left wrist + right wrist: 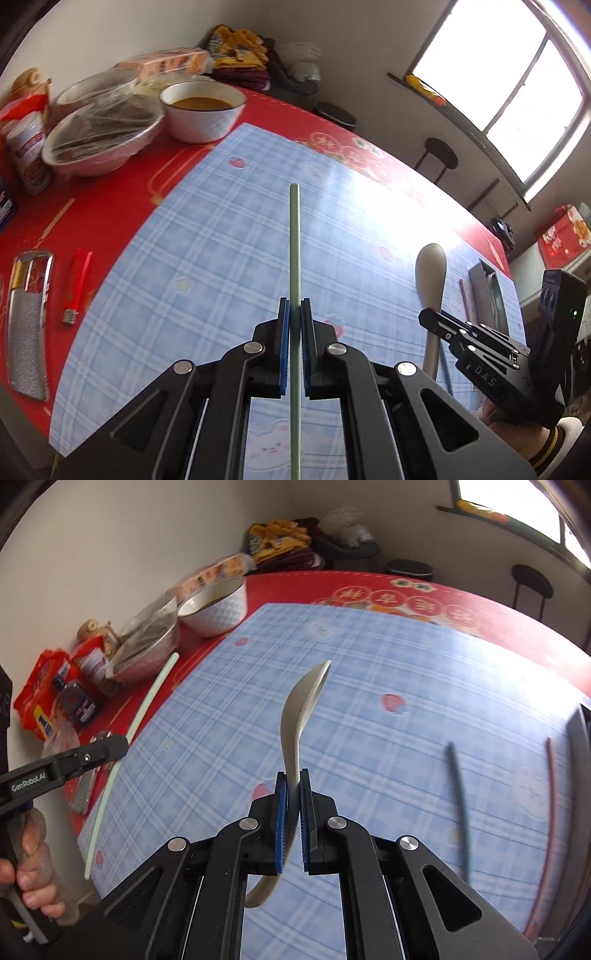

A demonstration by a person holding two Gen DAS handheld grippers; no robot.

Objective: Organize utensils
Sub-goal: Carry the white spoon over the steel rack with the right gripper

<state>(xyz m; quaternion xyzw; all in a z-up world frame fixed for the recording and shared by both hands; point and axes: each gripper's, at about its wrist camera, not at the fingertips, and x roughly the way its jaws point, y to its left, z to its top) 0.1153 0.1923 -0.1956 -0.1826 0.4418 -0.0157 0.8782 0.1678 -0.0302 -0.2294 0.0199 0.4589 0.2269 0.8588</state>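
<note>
My left gripper (pixel 295 308) is shut on a pale green chopstick (pixel 295 243), which sticks out ahead over the blue plaid mat (pixel 221 236). My right gripper (pixel 294 781) is shut on the handle of a beige spoon (pixel 301 705), held above the mat with its bowl pointing away. In the right wrist view the green chopstick (pixel 125 738) and the left gripper (pixel 110 747) show at the left. In the left wrist view the spoon (pixel 431 266) and the right gripper (pixel 428 317) show at the right. A dark chopstick (pixel 458 786) and a reddish-brown chopstick (pixel 550 812) lie on the mat at the right.
A metal tray (pixel 485 295) sits at the mat's right edge. On the red tablecloth (pixel 122 206) at the back left stand a white bowl of brown liquid (pixel 201 110), film-covered bowls (pixel 103 136), a can and snack packets. A phone case (pixel 27 325) and a red lighter (pixel 75 284) lie left.
</note>
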